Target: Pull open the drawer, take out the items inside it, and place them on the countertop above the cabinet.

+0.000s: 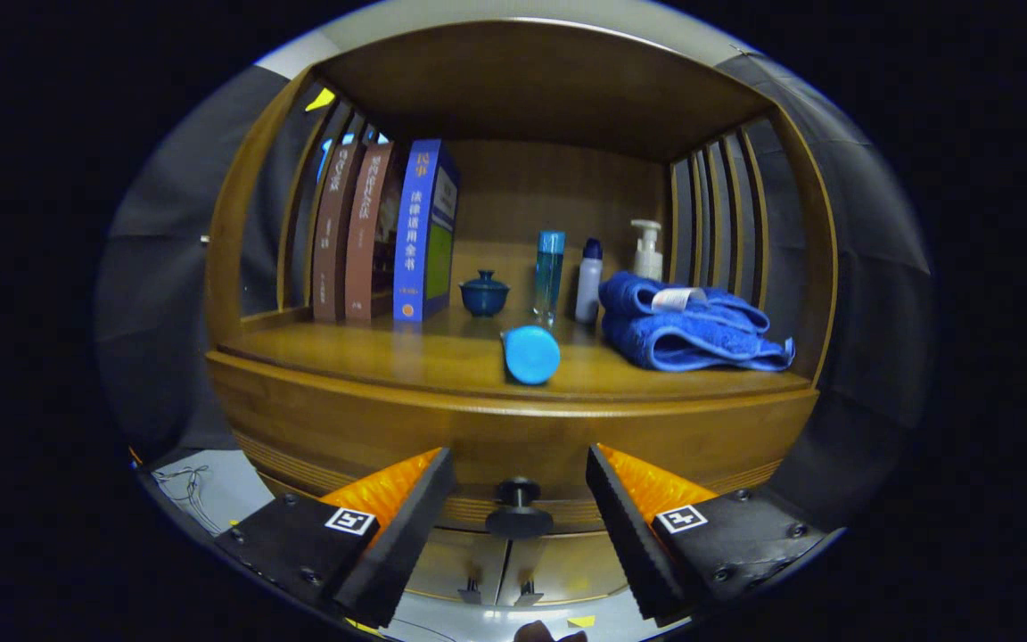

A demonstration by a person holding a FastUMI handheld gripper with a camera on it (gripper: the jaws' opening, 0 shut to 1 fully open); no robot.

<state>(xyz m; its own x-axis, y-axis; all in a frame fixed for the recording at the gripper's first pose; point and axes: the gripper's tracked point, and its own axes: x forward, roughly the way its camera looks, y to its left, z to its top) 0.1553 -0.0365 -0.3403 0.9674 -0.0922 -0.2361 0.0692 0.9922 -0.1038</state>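
A wooden cabinet stands before me, and its drawer front (513, 446) looks closed. A small dark knob (518, 506) sticks out of the drawer, and my gripper (521, 486) is open with the knob between its fingers, neither touching it. On the countertop (371, 352) above, a light blue cylinder (530, 354) lies on its side near the front edge. The drawer's contents are hidden.
The countertop also holds three upright books (389, 234), a dark blue lidded cup (484, 293), a tall blue bottle (549, 272), a white bottle (588, 280), a pump bottle (647, 250) and folded blue towels (687, 325). Two lower doors with small knobs (497, 588) sit under the drawer.
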